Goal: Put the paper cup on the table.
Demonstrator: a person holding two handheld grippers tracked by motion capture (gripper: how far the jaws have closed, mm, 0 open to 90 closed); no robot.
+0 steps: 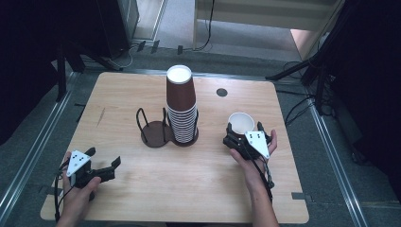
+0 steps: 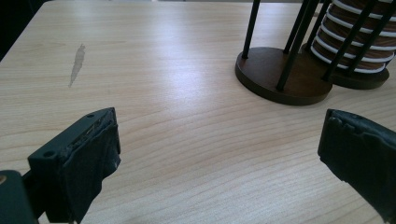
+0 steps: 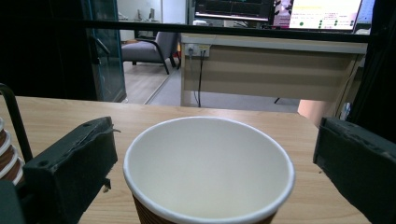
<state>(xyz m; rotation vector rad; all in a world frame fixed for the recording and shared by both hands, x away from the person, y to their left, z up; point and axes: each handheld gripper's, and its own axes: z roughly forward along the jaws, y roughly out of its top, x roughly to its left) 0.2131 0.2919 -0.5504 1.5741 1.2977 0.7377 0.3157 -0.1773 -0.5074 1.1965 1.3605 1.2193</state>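
Note:
A tall stack of brown paper cups (image 1: 180, 106) stands in the right half of a dark twin cup holder (image 1: 153, 134) at the table's middle; the holder's left half is empty. A single brown cup (image 1: 241, 123) with a white inside stands upright to the right of it. My right gripper (image 1: 243, 130) is open, one jaw on each side of this cup (image 3: 210, 163), with a gap on both sides. My left gripper (image 1: 103, 157) rests open near the front left corner, nothing between its jaws. Seen from the left gripper (image 2: 222, 130), the holder base (image 2: 275, 77) and the stack (image 2: 359, 42) lie ahead to the right.
The wooden table (image 1: 142, 189) has a small dark round spot (image 1: 222, 92) at the back right and a grey streak (image 1: 100, 117) on the left. Black stand legs and cables lie on the floor around it. A desk with screens (image 3: 275, 11) stands beyond the far edge.

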